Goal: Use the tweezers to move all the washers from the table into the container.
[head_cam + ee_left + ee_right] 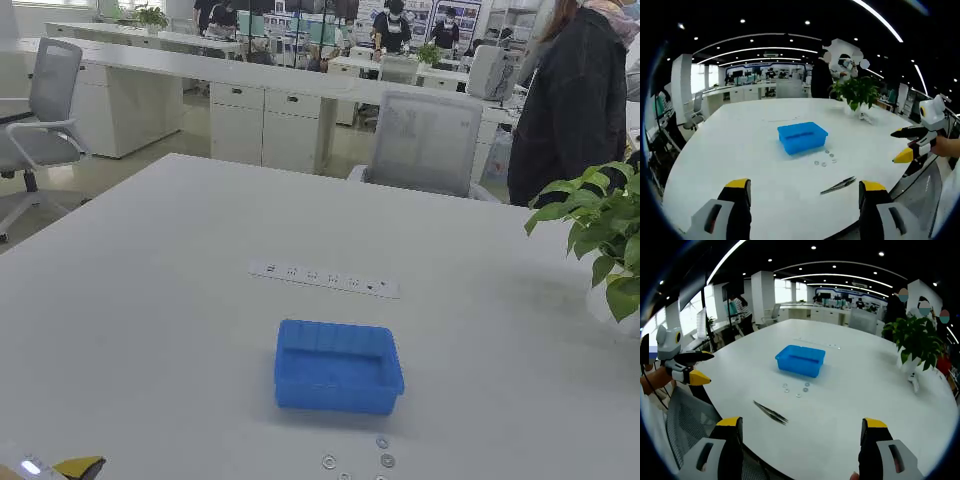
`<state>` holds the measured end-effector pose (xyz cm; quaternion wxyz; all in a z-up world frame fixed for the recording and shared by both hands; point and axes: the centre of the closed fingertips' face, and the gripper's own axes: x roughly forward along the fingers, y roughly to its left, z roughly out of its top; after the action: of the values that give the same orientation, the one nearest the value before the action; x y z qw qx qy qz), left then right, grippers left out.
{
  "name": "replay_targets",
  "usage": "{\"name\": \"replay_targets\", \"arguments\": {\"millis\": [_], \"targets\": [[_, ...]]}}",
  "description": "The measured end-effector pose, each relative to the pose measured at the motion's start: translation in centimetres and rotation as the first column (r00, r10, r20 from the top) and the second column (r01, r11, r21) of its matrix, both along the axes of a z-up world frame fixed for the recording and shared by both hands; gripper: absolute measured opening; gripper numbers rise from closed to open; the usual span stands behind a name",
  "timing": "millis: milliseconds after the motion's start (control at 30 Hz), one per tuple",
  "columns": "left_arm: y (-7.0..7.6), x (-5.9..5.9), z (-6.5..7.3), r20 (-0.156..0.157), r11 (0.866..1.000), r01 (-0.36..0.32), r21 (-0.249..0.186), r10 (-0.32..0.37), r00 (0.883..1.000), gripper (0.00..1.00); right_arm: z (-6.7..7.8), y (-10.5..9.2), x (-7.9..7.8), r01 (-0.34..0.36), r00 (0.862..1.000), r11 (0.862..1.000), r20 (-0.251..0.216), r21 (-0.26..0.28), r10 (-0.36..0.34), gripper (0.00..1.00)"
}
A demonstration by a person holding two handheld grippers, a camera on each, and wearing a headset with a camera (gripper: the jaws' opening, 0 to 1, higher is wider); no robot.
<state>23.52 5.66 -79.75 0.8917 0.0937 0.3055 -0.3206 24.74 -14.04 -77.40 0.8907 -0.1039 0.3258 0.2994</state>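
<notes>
Busy open office behind a white surface (150, 330). Blue container (338, 366) near mid-surface, washers (387, 460) scattered just in front of it, tweezers (838, 185) flat beyond those, farther from the container. Left gripper (805, 185) and right gripper (802, 422) well back from the container, fingers (737, 186) spread wide, empty. Plant (600, 230) off the container's right.

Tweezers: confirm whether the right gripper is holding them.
No, the tweezers lie loose on the table, ahead of the right gripper, whose jaws stand wide open.
</notes>
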Motion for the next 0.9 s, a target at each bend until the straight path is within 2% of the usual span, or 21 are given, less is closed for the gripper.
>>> {"name": "replay_targets", "arguments": {"millis": [67,200,300,433,600,733,900], "targets": [[-0.4,0.0,-0.3,-0.004,0.999,0.037,0.003,-0.037,0.999,0.54,-0.2,0.1,0.0,-0.010,1.000,1.000,-0.007,-0.008,0.010,0.91],[-1.0,0.2,-0.7,-0.014,0.996,0.091,0.012,-0.091,0.996,0.39,-0.4,0.1,0.0,-0.025,1.000,1.000,-0.014,-0.017,0.025,0.91],[-1.9,0.4,-1.5,-0.041,0.990,0.143,0.001,-0.142,0.989,0.31,-0.6,0.1,0.0,-0.033,0.999,0.999,-0.022,-0.023,0.033,0.90],[-2.8,0.8,-2.6,-0.057,0.982,0.190,0.015,-0.189,0.980,0.22,-0.7,0.0,0.1,-0.045,0.999,0.998,-0.029,-0.034,0.044,0.90],[-3.4,0.7,-4.0,-0.083,0.963,0.266,0.031,-0.263,0.961,0.17,-0.9,0.2,0.1,-0.055,0.998,0.998,-0.038,-0.037,0.054,0.90],[-3.5,1.0,-5.1,-0.099,0.953,0.300,0.052,-0.294,0.951,0.13,-1.2,0.4,0.0,-0.066,0.997,0.997,-0.048,-0.041,0.064,0.90],[-3.5,1.3,-5.2,-0.105,0.950,0.306,0.065,-0.299,0.949,0.17,-1.1,0.6,0.1,-0.067,0.997,0.997,-0.050,-0.039,0.065,0.90]]}}
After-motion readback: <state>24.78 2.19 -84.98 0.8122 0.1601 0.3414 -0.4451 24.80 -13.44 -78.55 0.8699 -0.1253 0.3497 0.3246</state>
